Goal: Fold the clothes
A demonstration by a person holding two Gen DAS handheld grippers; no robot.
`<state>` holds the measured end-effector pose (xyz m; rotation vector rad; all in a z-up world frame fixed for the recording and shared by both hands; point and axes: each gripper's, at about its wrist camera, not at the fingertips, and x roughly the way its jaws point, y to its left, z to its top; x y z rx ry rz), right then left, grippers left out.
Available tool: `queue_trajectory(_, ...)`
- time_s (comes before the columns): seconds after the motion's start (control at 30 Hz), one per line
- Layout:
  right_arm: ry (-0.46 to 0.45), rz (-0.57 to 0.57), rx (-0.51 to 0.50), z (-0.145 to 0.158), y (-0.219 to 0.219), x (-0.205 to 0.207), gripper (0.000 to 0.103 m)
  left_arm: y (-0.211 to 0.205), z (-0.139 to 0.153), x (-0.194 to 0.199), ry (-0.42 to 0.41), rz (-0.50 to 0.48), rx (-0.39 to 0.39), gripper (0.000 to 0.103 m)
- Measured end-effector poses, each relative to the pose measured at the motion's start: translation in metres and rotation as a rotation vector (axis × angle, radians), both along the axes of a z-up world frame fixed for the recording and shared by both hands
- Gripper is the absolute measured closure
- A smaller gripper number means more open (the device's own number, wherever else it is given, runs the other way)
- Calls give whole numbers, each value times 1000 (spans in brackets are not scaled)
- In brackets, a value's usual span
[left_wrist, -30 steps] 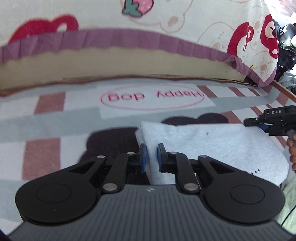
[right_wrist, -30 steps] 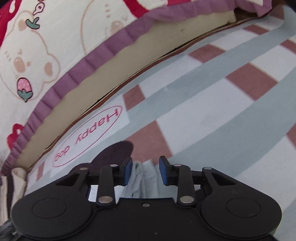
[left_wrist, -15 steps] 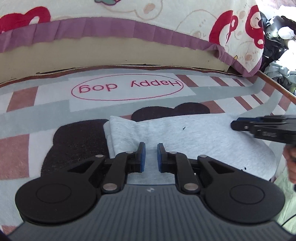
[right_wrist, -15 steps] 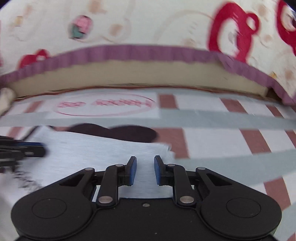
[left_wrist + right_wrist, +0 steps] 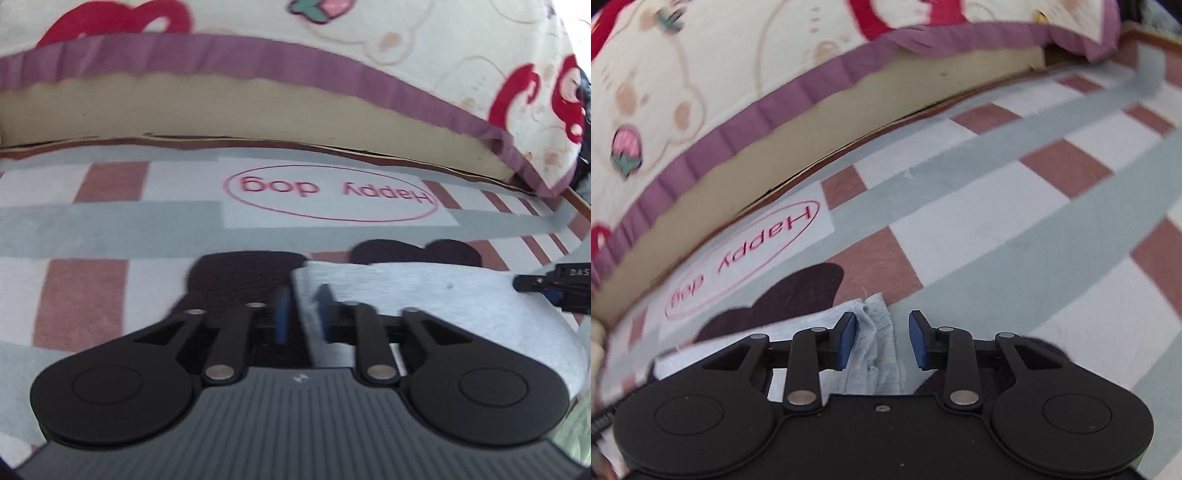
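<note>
A folded light grey garment (image 5: 424,295) lies on the checked rug. My left gripper (image 5: 302,314) hangs over the garment's left edge with a narrow gap between its blue pads, and the cloth edge runs up between them. My right gripper (image 5: 882,339) is open over the garment's right end, where a bunched fold of cloth (image 5: 877,332) sits between its pads without being pinched. The right gripper's tip (image 5: 554,286) also shows at the right edge of the left wrist view, above the garment.
The rug (image 5: 997,206) has pink, white and grey checks, a dark bear shape (image 5: 236,280) and a "Happy dog" oval (image 5: 332,195). A bed edge with a purple frilled bear-print sheet (image 5: 258,59) runs along the far side.
My left gripper has shifted back to the garment's left edge and opened slightly. My right gripper has swung round to the garment's right end and its pads have spread wider.
</note>
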<state>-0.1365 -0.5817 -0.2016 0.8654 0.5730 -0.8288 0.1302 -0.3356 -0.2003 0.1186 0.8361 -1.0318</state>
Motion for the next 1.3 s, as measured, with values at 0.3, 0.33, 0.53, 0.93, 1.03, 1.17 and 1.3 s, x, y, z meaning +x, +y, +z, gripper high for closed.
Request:
queue_trajectory(0.3, 184, -131, -128, 53, 24, -15, 63, 55, 12, 33, 341, 153, -153, 72)
queue_trajectory(0.33, 116, -134, -80, 60, 31, -27, 61, 58, 11, 32, 378, 158, -169, 71)
queue_trajectory(0.53, -116, -40, 169, 62, 75, -82, 41, 58, 20, -2, 382, 53, -116, 59)
queue_trajectory(0.93, -319, -98, 446, -11, 108, -63, 40, 66, -10, 0, 552, 69, -110, 67)
queue_trajectory(1.03, -299, -93, 355, -6, 111, -49, 37, 68, -14, 4, 569, 73, -120, 69)
queue_trajectory(1.17, -141, 30, 46, 10, 130, -17, 48, 64, -16, 0, 510, 56, -90, 69)
queue_trajectory(1.3, 27, 164, -237, 42, 142, 8, 63, 62, -9, -5, 475, 53, -69, 68)
